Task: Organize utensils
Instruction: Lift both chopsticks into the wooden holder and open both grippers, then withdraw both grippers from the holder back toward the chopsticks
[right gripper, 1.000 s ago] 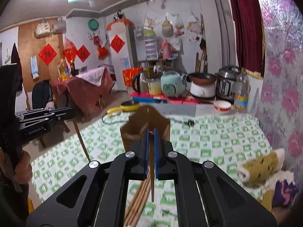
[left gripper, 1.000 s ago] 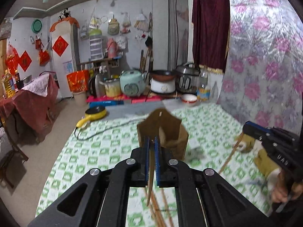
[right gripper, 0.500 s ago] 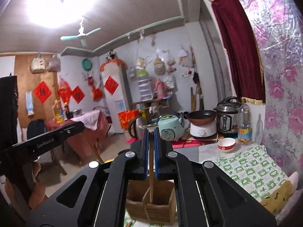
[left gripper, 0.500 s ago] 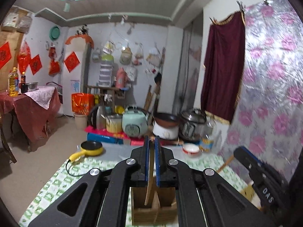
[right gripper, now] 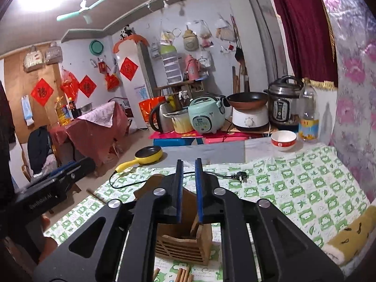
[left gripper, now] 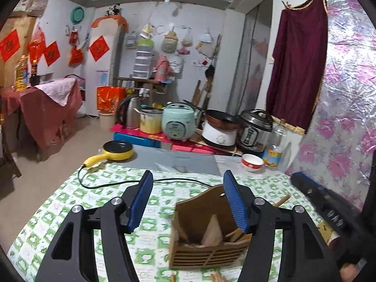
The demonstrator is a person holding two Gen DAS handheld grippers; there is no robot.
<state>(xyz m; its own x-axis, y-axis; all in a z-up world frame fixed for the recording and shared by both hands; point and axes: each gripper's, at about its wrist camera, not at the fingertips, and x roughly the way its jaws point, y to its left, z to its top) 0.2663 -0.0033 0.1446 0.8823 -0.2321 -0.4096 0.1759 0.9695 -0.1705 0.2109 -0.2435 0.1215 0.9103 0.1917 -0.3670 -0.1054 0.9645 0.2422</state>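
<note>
- Your left gripper has its jaws spread wide and nothing is between them; the wooden utensil holder stands on the green-checked tablecloth just under its right finger.
- Your right gripper has its jaws a narrow gap apart. No stick is between the pads; you see only the holder through the gap.
- Inside the holder, chopsticks lean against a divider. More chopsticks lie on the cloth in front of it, at the bottom edge of the picture.
- Around the holder: a black power cord crosses the cloth behind it, and its plug shows only in the right wrist view. A yellow pan sits at the far left edge, a red-and-white bowl and a plastic bottle at the far right.
- Only the right wrist view shows a yellow soft toy on the cloth at the right side.
- In the left wrist view, one stick end comes out behind the right finger; where it rests is hidden.
- In both views the gripper arms cover the sides of the holder, so you cannot tell how many compartments it has or count the chopsticks.
</note>
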